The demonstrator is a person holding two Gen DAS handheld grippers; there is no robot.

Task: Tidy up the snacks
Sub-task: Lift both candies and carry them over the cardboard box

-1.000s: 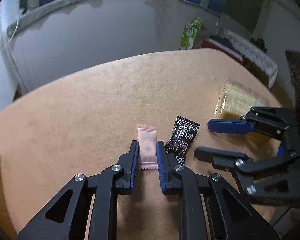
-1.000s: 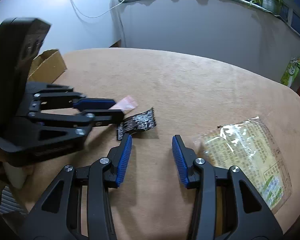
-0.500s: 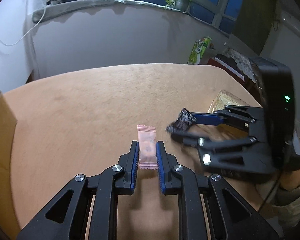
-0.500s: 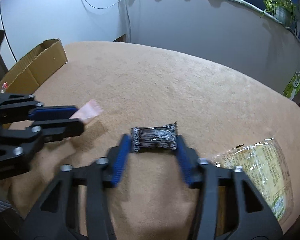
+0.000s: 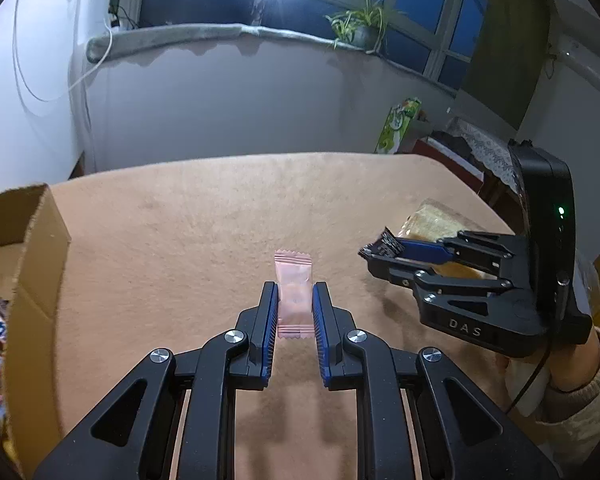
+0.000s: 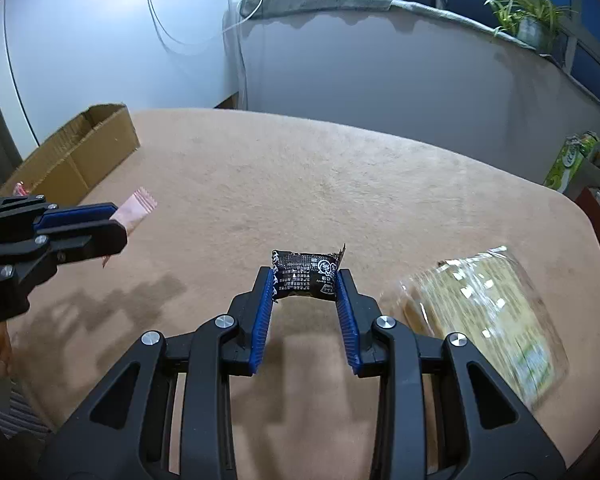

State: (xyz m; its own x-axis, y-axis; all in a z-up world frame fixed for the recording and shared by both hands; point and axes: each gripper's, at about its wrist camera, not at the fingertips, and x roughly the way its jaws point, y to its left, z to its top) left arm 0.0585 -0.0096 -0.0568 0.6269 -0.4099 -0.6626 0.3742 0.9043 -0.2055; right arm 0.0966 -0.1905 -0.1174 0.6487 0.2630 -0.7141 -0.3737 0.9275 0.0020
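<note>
— Left wrist view: what was seen, starting with the biggest thing?

— A counter (image 5: 204,216) covered in tan fabric was shown. At its left edge an open cardboard box (image 5: 24,264) was seen, with wrapped snacks visible inside it. A large clear packet of biscuits (image 6: 488,312) was lying on the counter at the right, somewhat blurred.

— And the claws?

— The left claw (image 5: 295,307) was closed on a pink candy (image 5: 294,292), which was gripped by its long sides between the blue pads, its crimped far end pointing away from the camera. It was held clear of the counter, near the middle, to the right of the box.

— The other one?

— The right claw (image 6: 305,286) was closed on a black candy (image 6: 305,276) with white print; the wrapper was pinched crosswise by its two ends and was bulging a little between the pads. It was held above the counter, just left of the biscuit packet. From the right wrist view, the left claw (image 6: 100,220) with its pink candy (image 6: 134,210) was seen well apart to the left, near the cardboard box (image 6: 76,152).
</note>
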